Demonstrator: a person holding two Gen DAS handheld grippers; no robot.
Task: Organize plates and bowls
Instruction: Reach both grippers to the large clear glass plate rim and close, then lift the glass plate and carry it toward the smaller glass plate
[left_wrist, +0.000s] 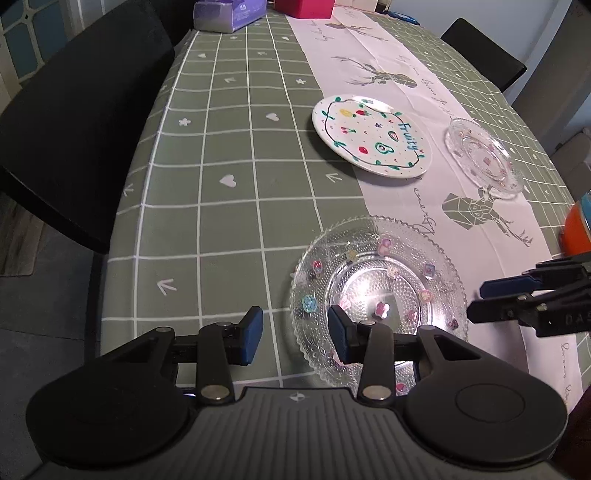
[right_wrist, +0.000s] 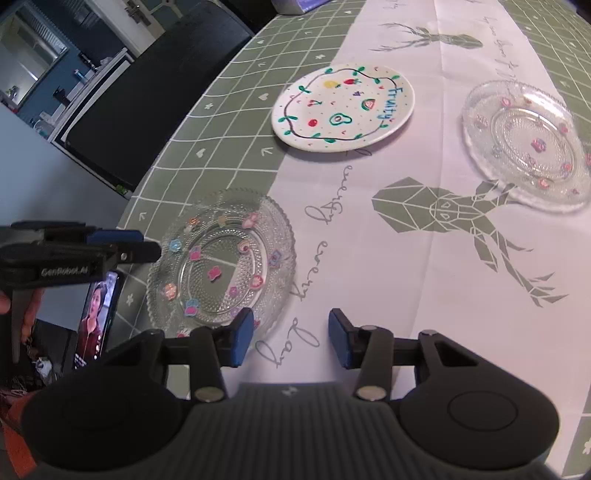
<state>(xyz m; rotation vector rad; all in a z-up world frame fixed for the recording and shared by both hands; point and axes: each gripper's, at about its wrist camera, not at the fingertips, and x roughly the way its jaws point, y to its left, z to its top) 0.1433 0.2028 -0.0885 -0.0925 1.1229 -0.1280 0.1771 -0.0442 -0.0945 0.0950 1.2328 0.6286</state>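
A clear glass plate (left_wrist: 376, 291) (right_wrist: 221, 258) with coloured sweets lies near the table's front edge. My left gripper (left_wrist: 295, 332) (right_wrist: 147, 245) is open, with the plate's left rim showing in the gap between its fingers; the pads do not press on it. My right gripper (right_wrist: 291, 334) (left_wrist: 476, 301) is open at the plate's right side, its left finger over the rim, and holds nothing. Farther back lie a white "Fruity" plate (left_wrist: 369, 136) (right_wrist: 343, 107) and a smaller glass plate (left_wrist: 484, 155) (right_wrist: 528, 144). An orange bowl (left_wrist: 578, 225) peeks in at the right edge.
The table has a green checked cloth (left_wrist: 229, 221) and a white deer runner (right_wrist: 424, 240). Black chairs (left_wrist: 85, 122) (left_wrist: 484, 51) stand at the left and far right. A tissue pack (left_wrist: 229, 14) and a pink box (left_wrist: 306, 7) sit at the far end. A phone (right_wrist: 98, 317) shows beyond the table's left edge.
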